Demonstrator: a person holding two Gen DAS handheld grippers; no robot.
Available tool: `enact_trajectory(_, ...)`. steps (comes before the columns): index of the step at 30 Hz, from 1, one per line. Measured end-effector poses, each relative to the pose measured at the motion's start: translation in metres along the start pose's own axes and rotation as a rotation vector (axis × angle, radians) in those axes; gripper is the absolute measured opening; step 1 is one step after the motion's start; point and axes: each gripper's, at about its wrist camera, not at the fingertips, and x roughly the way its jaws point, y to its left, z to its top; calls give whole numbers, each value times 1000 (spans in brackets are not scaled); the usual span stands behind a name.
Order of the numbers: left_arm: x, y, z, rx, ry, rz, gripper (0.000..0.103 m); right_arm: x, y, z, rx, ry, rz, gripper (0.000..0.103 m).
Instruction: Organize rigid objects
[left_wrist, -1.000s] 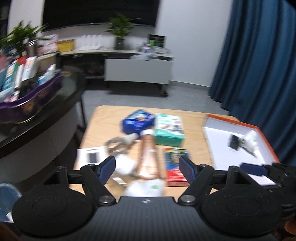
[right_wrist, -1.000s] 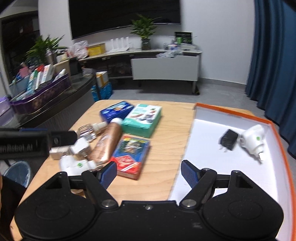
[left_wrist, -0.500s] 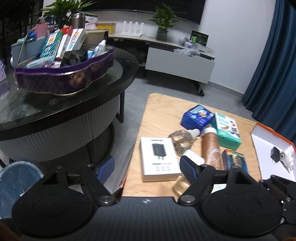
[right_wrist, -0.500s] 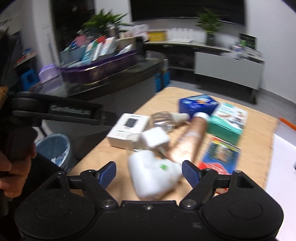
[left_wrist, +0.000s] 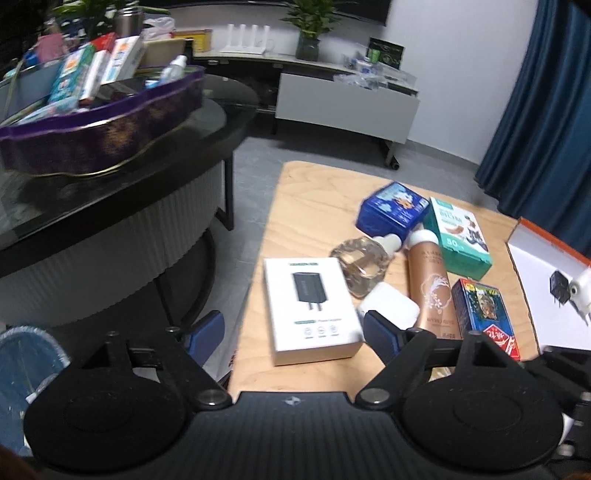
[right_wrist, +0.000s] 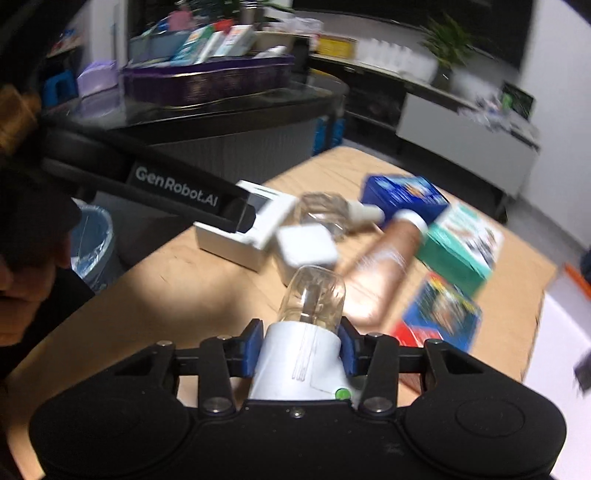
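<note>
My right gripper (right_wrist: 301, 345) has its jaws closing, and the blue pads press both sides of a white plug-in device (right_wrist: 299, 365) with a clear glass bulb (right_wrist: 314, 295), low over the wooden table (right_wrist: 177, 288). My left gripper (left_wrist: 293, 332) has its jaws opening. A white charger box (left_wrist: 312, 308) lies between its fingertips, and the pads stay off it. Beyond lie a white square adapter (left_wrist: 388, 306), a clear glass bottle (left_wrist: 360, 260), a bronze bottle (left_wrist: 430, 291), a blue box (left_wrist: 393, 208), a teal box (left_wrist: 458, 240) and a red-blue card box (left_wrist: 484, 314).
A white tray with an orange rim (left_wrist: 532, 236) sits at the table's right end and holds a black plug (left_wrist: 557, 288) and a white plug-in (left_wrist: 581, 290). Left of the table stand a dark round glass table (left_wrist: 110, 206) bearing a purple basket (left_wrist: 103, 136), and a blue bin (left_wrist: 22, 354).
The right gripper stood open around the white plug-in device and has now shut on it. The left gripper has moved down and closer to the white charger box.
</note>
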Motion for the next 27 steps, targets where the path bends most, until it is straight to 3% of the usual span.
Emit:
enact_trajectory(6,23,-4,3,13,11,37,85,-16,-22,-18,79,10,-12,51)
enact_trajectory(12,41,-5,2,18,34,61,76,-20,-28,-24,118,-2,-26,51)
enact_trajectory(14,39,-4,0,28,21,64,73,-21,-30,-25,132,-8,-27,51)
enact_trajectory(16,34,1,-1,19,4,78,60,-23,-31,-25,144,-17,-27,50)
enact_trajectory(27,-14,-6,-4,32,-93,67,60,-53,-43,-26,217,-100,-55,48)
